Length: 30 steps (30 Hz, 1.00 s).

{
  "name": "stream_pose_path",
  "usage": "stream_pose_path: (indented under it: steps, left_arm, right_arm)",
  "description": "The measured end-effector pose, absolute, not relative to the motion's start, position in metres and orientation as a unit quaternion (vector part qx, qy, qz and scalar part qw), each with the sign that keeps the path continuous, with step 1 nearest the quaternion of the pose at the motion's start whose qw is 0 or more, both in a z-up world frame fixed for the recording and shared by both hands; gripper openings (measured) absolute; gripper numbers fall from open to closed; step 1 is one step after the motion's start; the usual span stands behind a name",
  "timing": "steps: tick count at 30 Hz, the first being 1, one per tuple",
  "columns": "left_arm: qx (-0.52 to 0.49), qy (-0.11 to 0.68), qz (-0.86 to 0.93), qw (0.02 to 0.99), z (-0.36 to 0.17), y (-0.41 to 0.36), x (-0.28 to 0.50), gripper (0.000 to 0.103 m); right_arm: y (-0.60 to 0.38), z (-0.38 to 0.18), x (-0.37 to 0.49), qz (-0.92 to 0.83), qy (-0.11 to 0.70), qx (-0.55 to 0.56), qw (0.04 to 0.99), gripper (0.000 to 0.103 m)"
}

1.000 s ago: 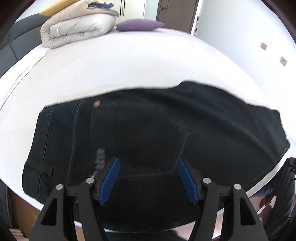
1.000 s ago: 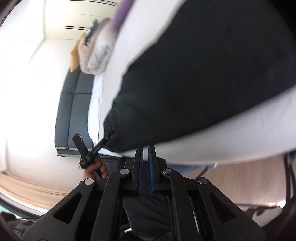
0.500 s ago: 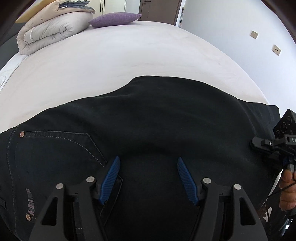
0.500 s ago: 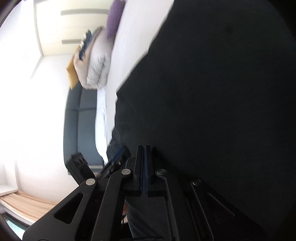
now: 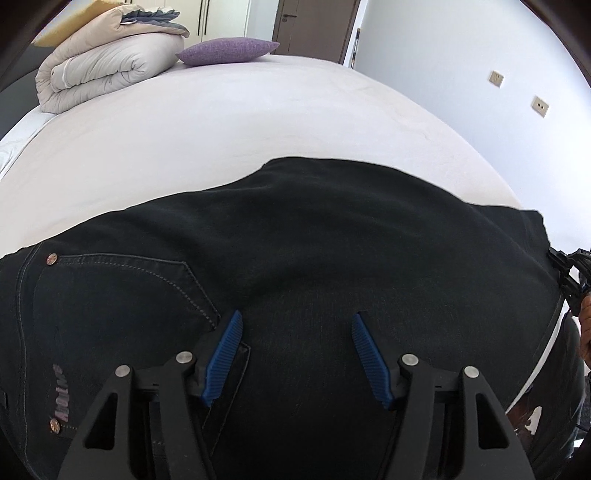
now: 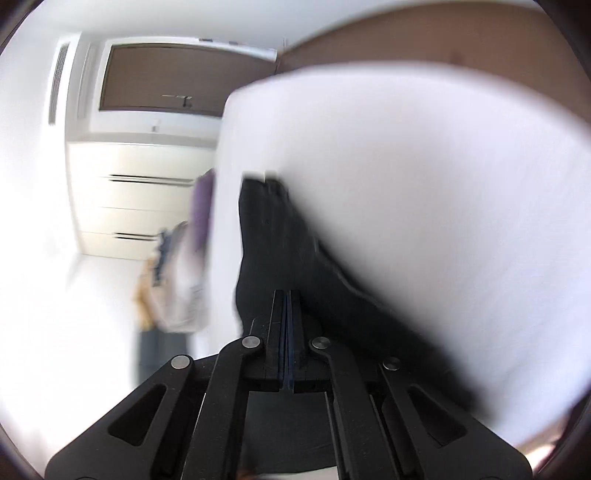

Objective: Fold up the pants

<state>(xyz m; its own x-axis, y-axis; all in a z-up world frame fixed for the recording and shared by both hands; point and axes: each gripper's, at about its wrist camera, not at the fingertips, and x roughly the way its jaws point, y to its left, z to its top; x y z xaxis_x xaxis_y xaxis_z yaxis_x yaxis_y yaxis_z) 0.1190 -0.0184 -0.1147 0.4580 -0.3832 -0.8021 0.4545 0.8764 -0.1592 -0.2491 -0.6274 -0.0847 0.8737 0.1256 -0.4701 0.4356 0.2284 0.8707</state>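
Observation:
Black jeans lie flat across the near part of a white bed, back pocket and rivets at the left. My left gripper hovers low over their middle, its jaws closing, blue pads apart with only flat cloth under them. In that view my right gripper, held by a hand, sits at the jeans' right end. The right wrist view is blurred: the jeans run away edge-on, and my right gripper is shut, tips at the cloth's edge. No pinched cloth is discernible there.
A rolled grey duvet and a purple cushion rest at the bed's far left. A brown door stands behind, a white wall with sockets to the right. Blurred white wardrobe in the right wrist view.
The left gripper slid along the jeans and sank closer to them. The right gripper's jaws came fully together, and it swung and rolled from above the jeans to their end.

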Motion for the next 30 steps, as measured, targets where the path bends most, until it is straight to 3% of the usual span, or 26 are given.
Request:
stream_pose_path:
  steps: [4,8,11,13,17,21,30]
  left_arm:
    - [-0.008,0.451,-0.247,0.857,-0.096,-0.001,0.119,0.058]
    - [-0.03,0.436,-0.291,0.851,-0.07,-0.03,0.14,0.053]
    - [-0.015,0.445,-0.336,0.83,-0.07,-0.073,0.161,0.048]
    - [-0.002,0.466,-0.34,0.817,-0.08,-0.095,0.179,0.04]
    - [0.012,0.496,-0.327,0.804,-0.112,-0.106,0.195,0.029]
    - [-0.074,0.493,-0.342,0.797,-0.126,-0.071,0.205,0.003]
    - [-0.133,0.492,-0.308,0.804,-0.136,0.01,0.212,0.004]
  right_arm:
    - [-0.634,-0.041,-0.245,-0.125,0.201,0.591,0.771,0.0]
    - [-0.579,-0.016,-0.167,-0.014,0.262,0.546,0.796,0.0]
    - [-0.515,-0.033,-0.088,0.063,0.324,0.544,0.771,0.0]
    - [-0.469,-0.05,-0.049,0.086,0.36,0.549,0.749,0.0]
    - [-0.45,-0.1,-0.011,0.064,0.411,0.558,0.718,0.0]
    - [-0.521,-0.114,-0.023,0.018,0.348,0.583,0.734,0.0]
    - [-0.66,-0.092,-0.092,-0.113,0.233,0.588,0.766,0.0]
